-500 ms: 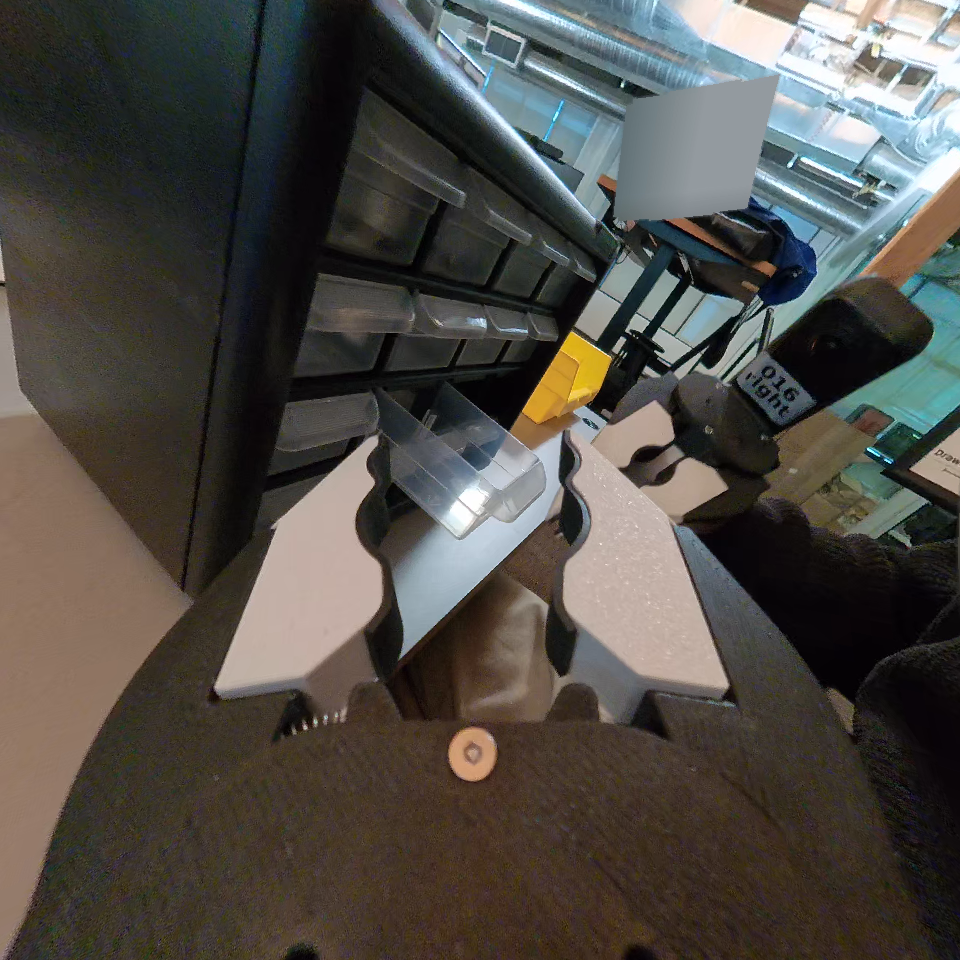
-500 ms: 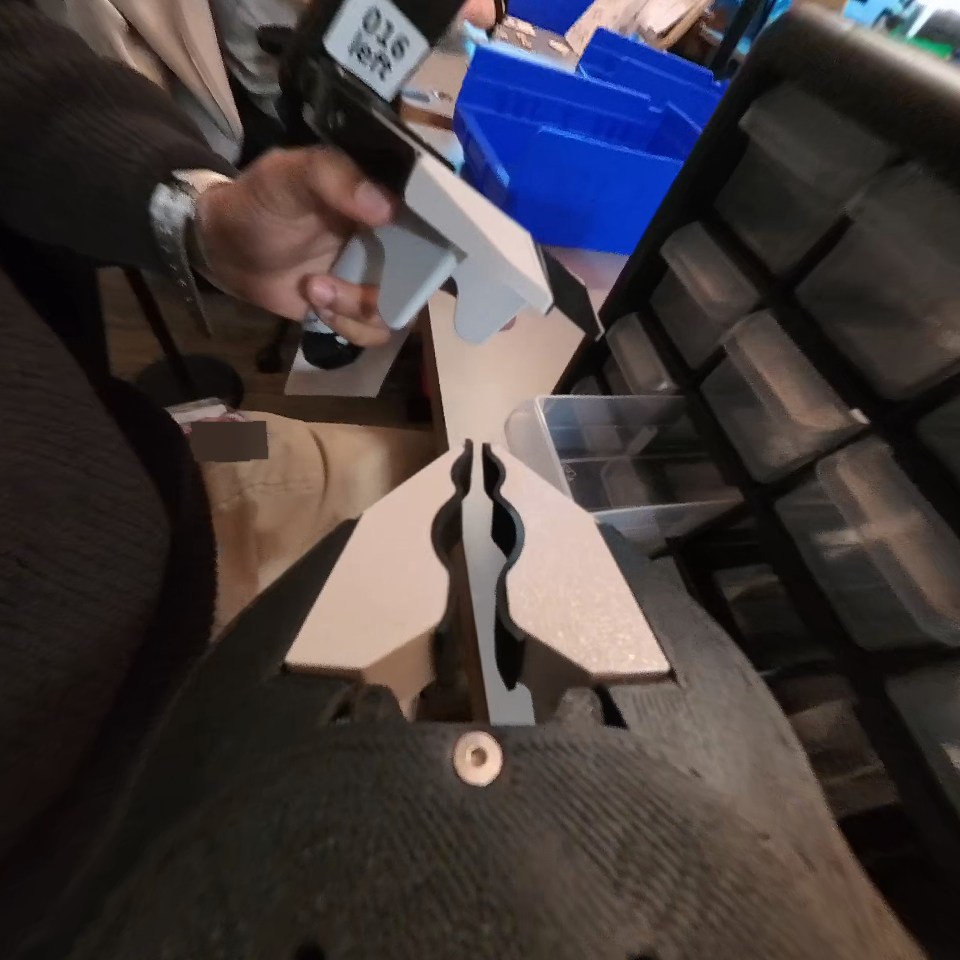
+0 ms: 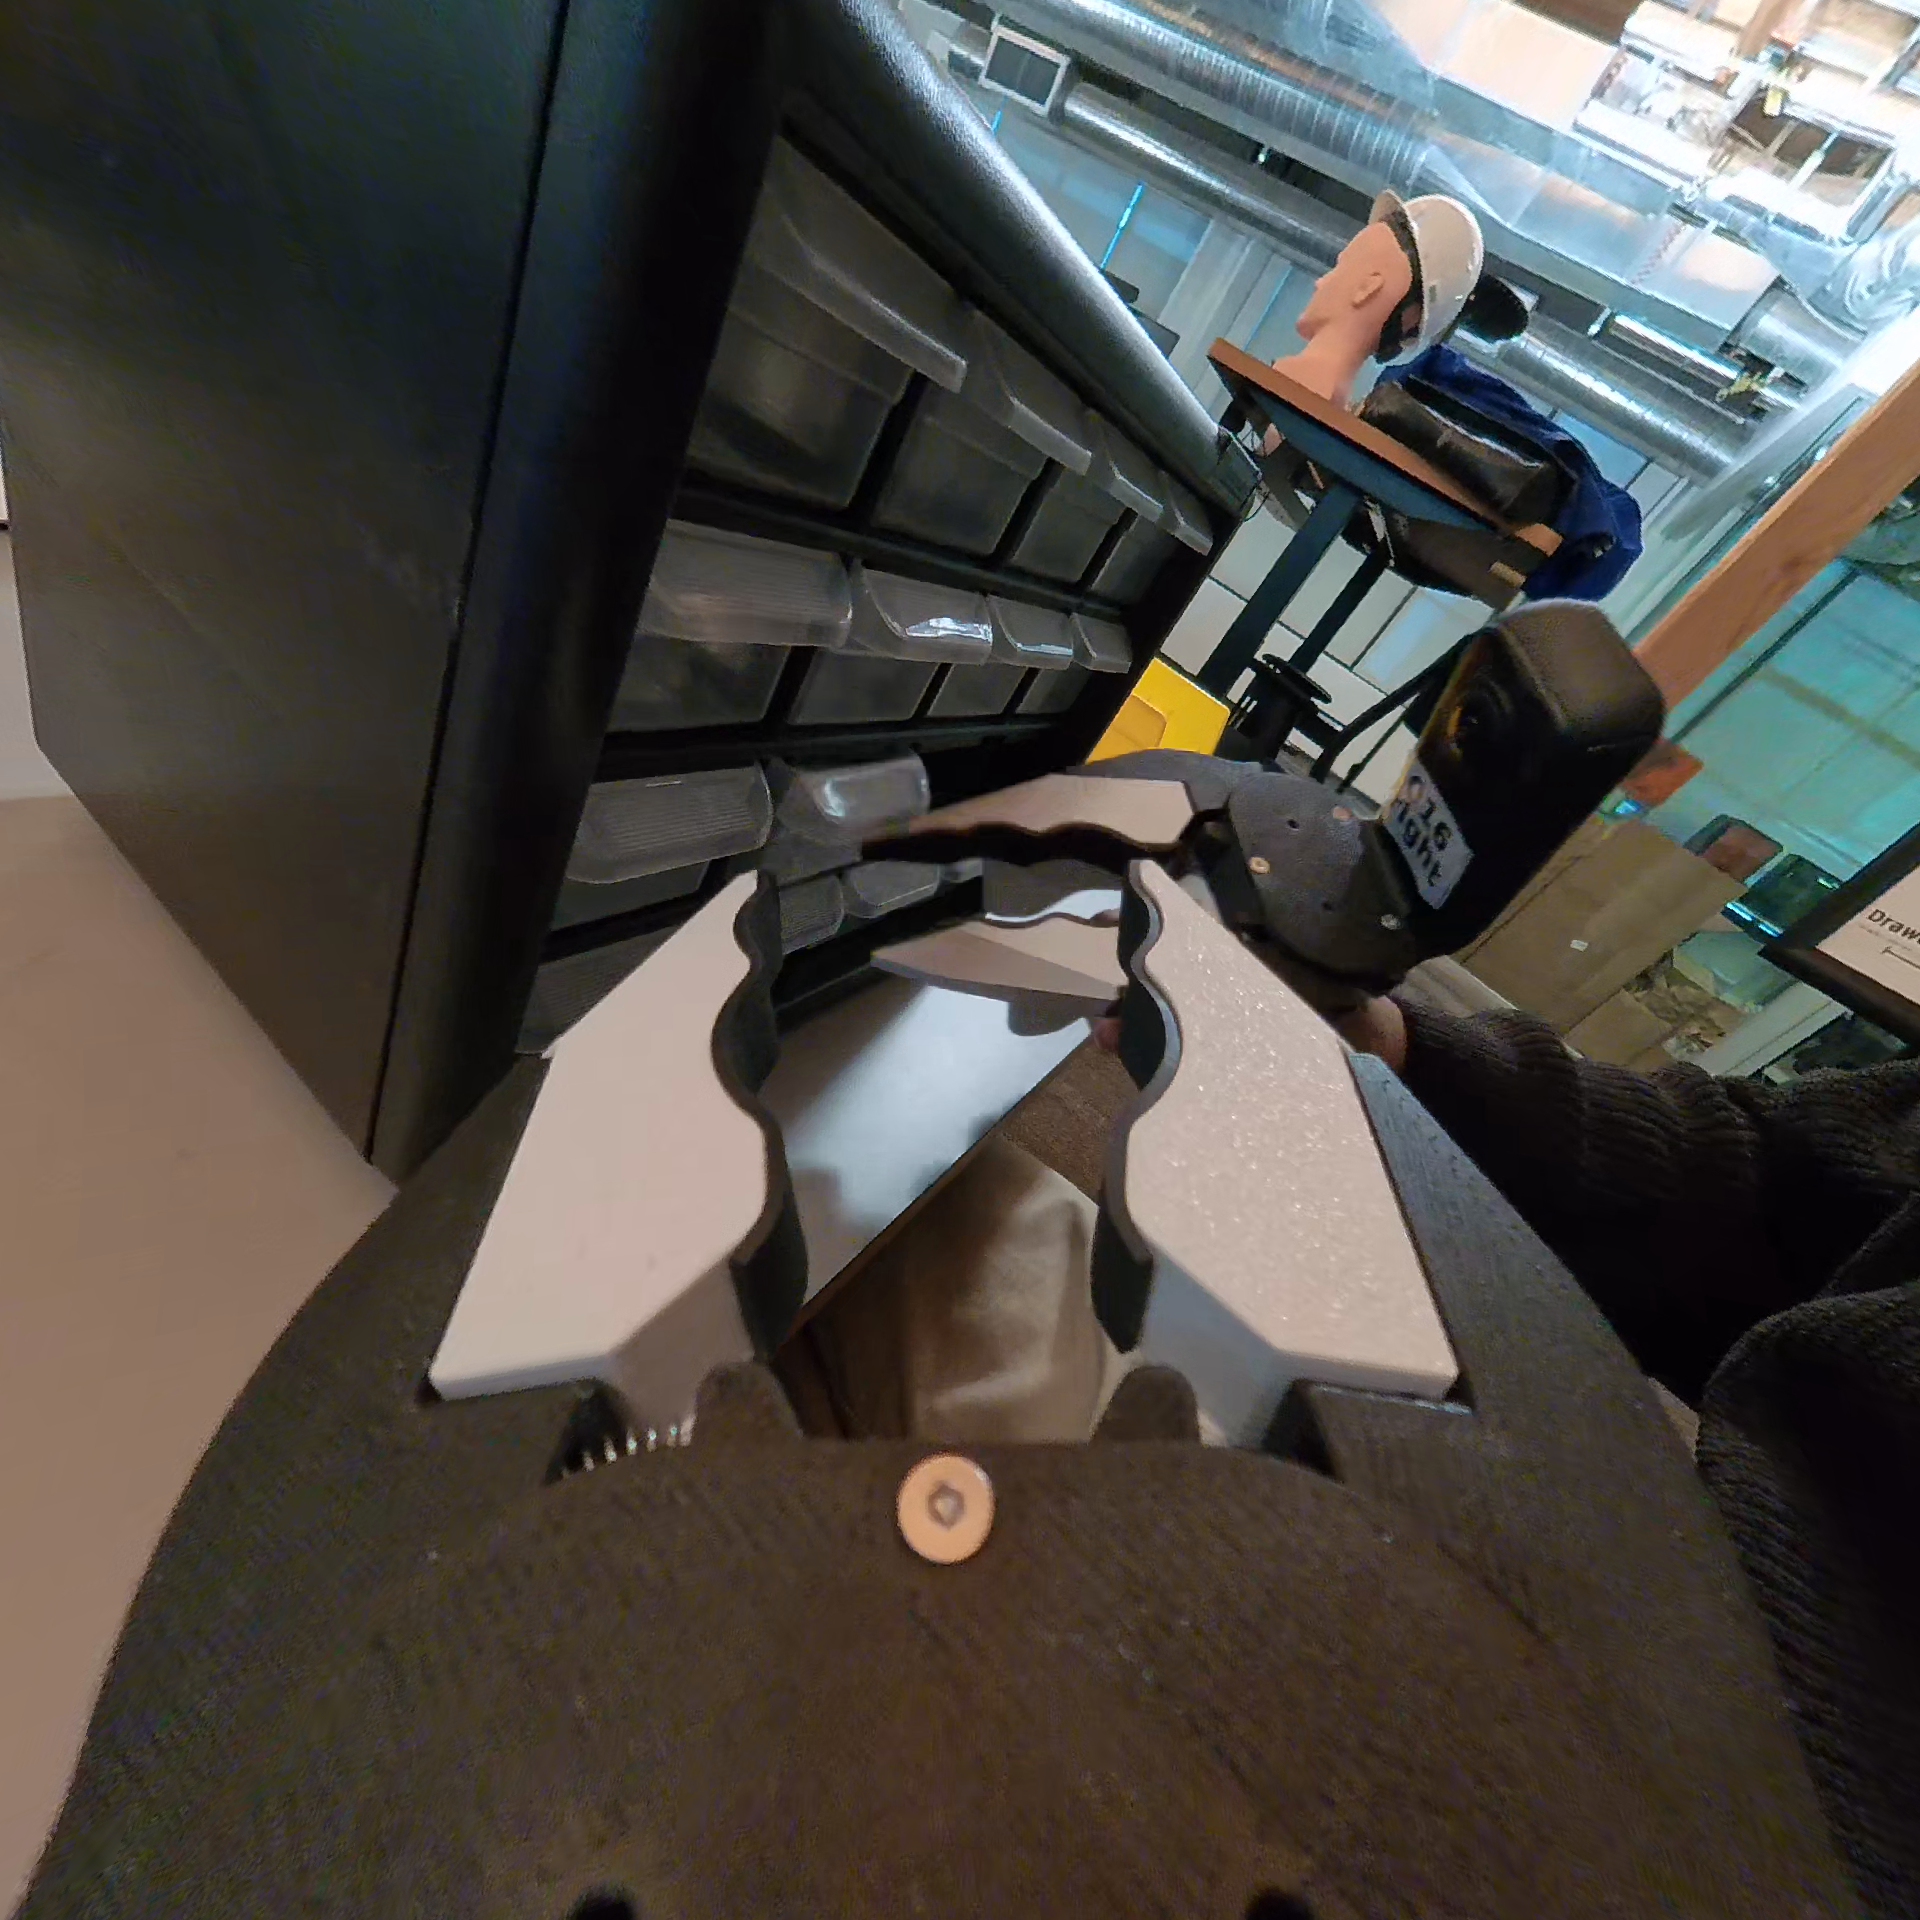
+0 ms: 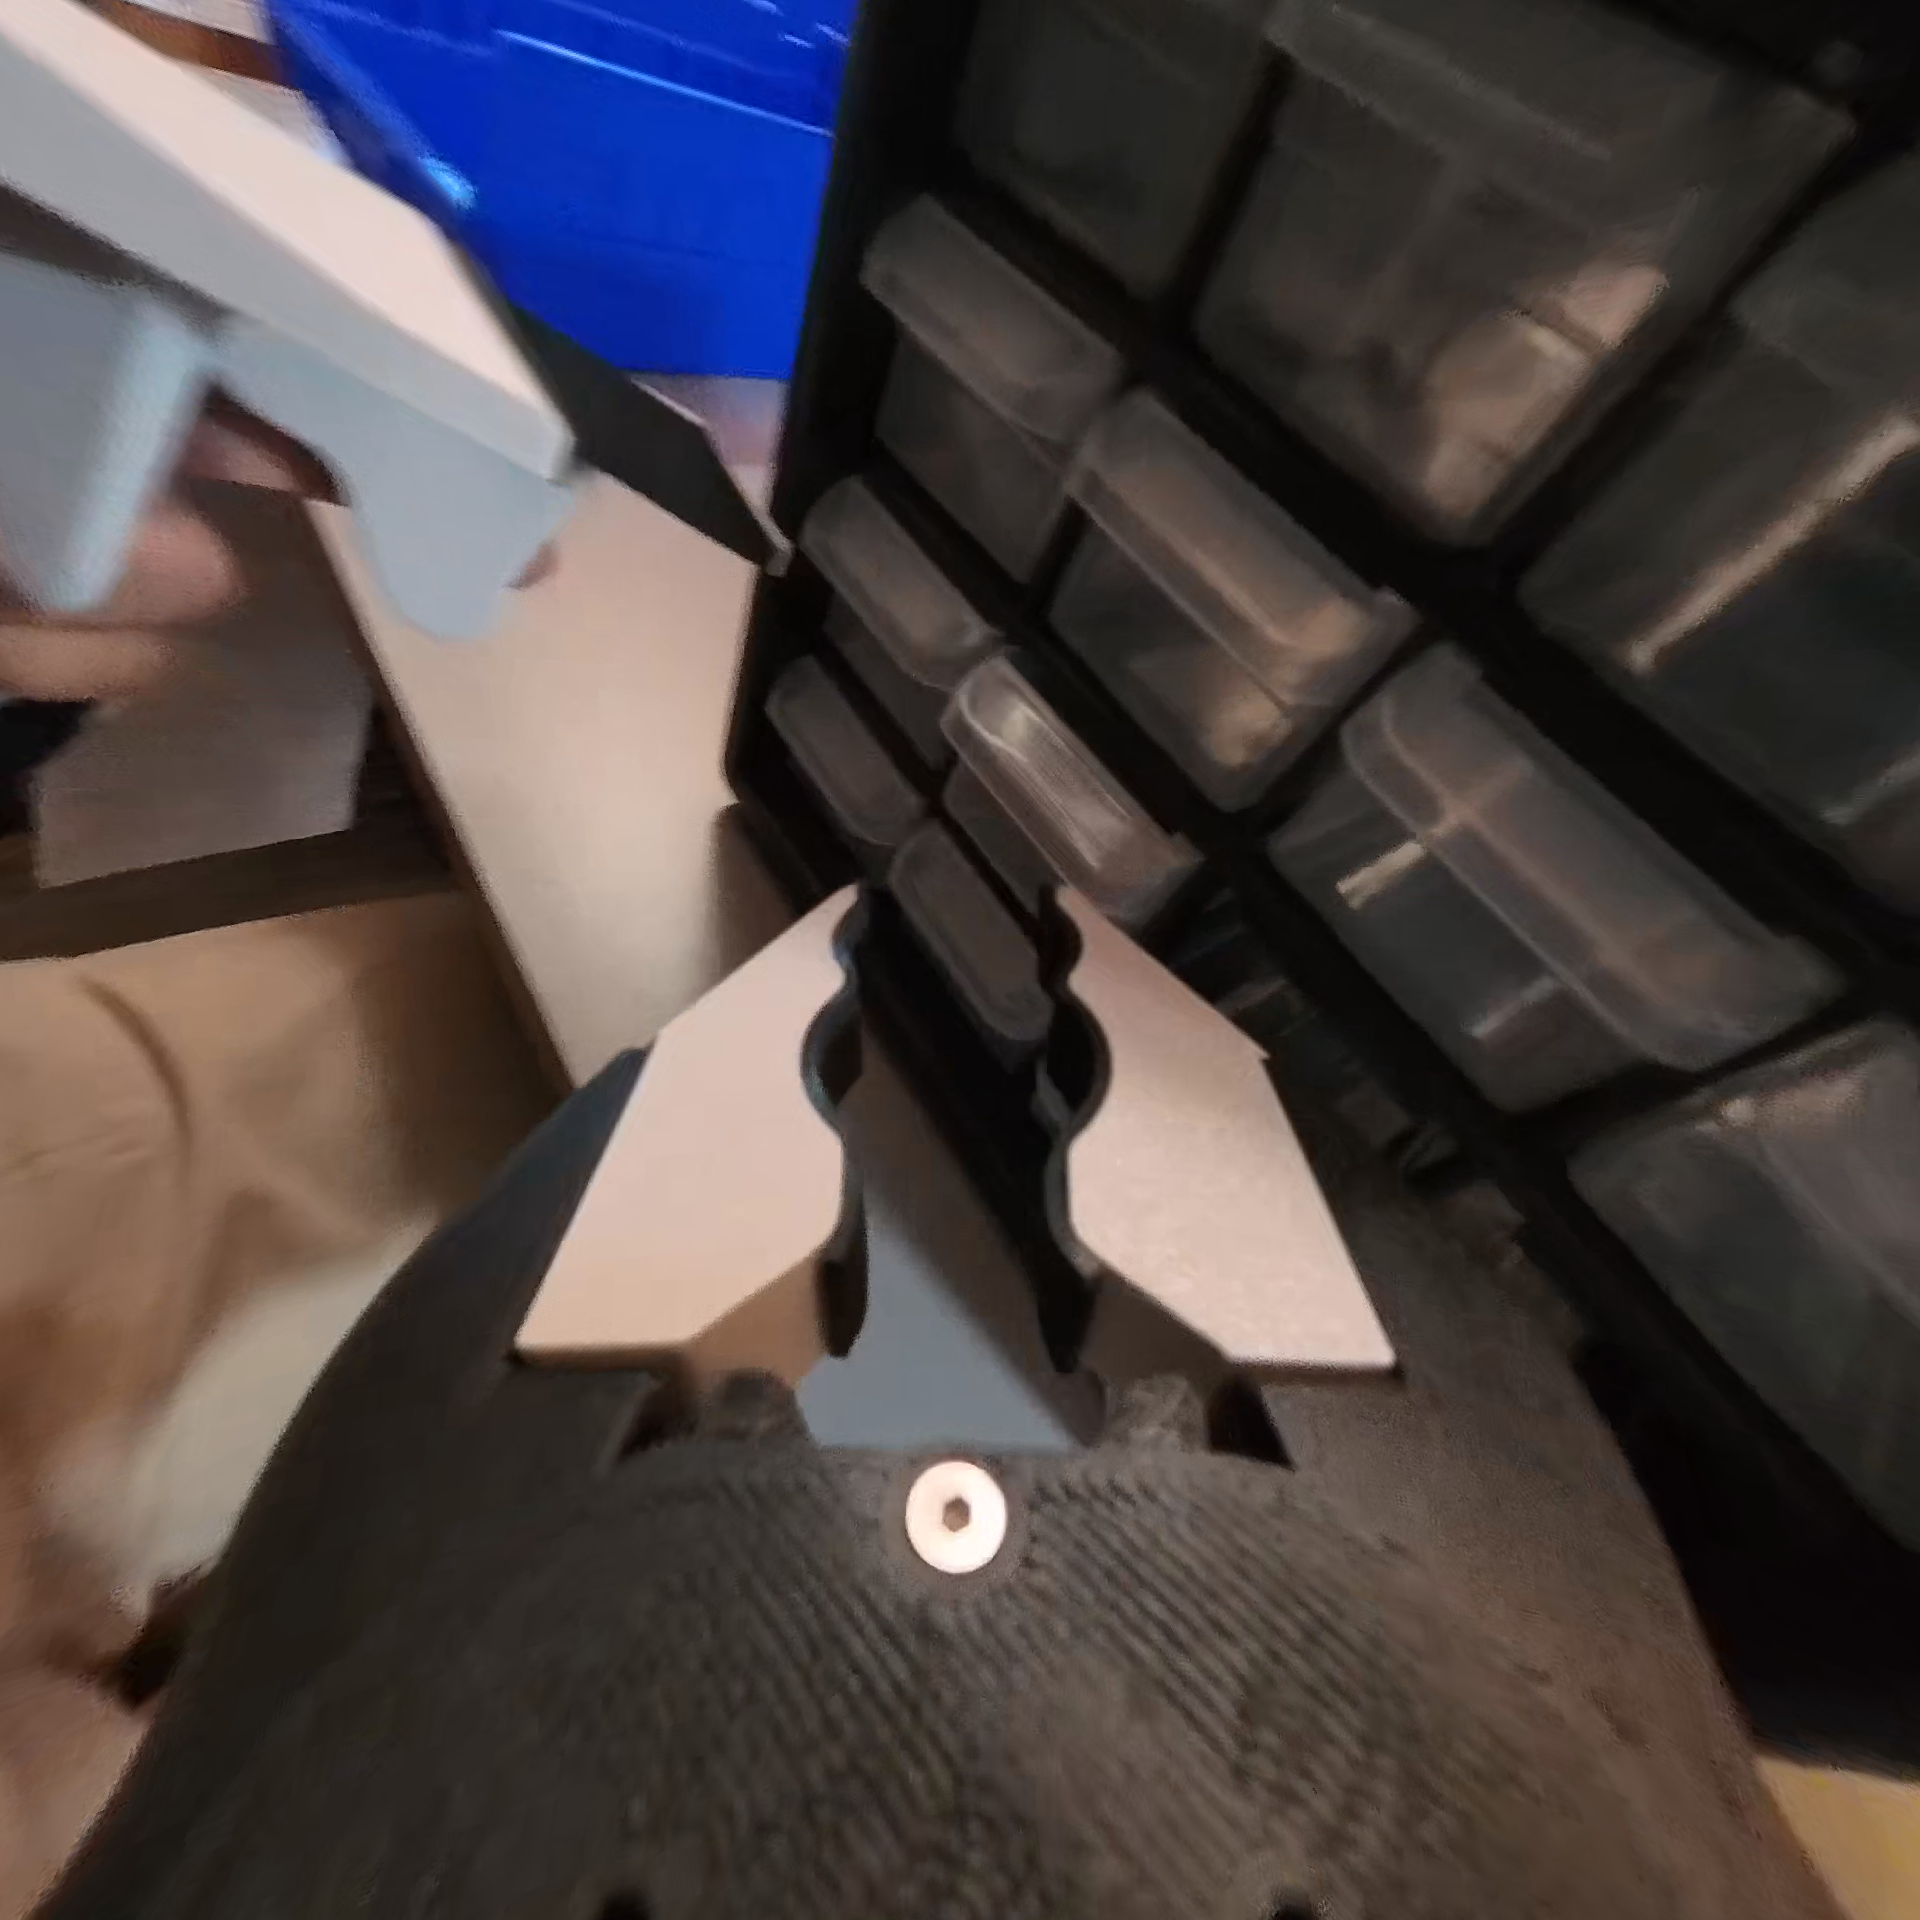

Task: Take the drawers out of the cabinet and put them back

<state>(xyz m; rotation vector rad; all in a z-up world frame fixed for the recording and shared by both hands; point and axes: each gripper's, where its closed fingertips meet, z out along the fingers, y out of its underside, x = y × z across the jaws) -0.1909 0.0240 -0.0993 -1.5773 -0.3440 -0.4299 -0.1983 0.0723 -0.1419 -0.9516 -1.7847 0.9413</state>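
The black cabinet (image 3: 312, 520) holds rows of clear drawers and fills the left of the left wrist view. It also shows in the right wrist view (image 4: 821, 436). One clear drawer (image 3: 857, 795) in a lower row sticks out slightly, and it shows in the right wrist view (image 4: 1049, 790) as well. My right gripper (image 4: 951, 920) is open, its tips against the cabinet front on either side of a small drawer front (image 4: 966, 935). It reaches in from the right in the left wrist view (image 3: 914, 862). My left gripper (image 3: 945, 925) is open and empty, just short of the cabinet.
The cabinet stands on a pale table (image 4: 540, 675) whose edge runs under both grippers. Blue bins (image 4: 644, 156) stand past the cabinet's left side, and a yellow bin (image 3: 1158, 717) past its right. A desk (image 3: 1382, 457) with a mannequin head stands behind.
The clear drawer that stuck far out now sits almost fully in the cabinet. My right gripper has opened and moved up to the cabinet front. My left gripper stays open.
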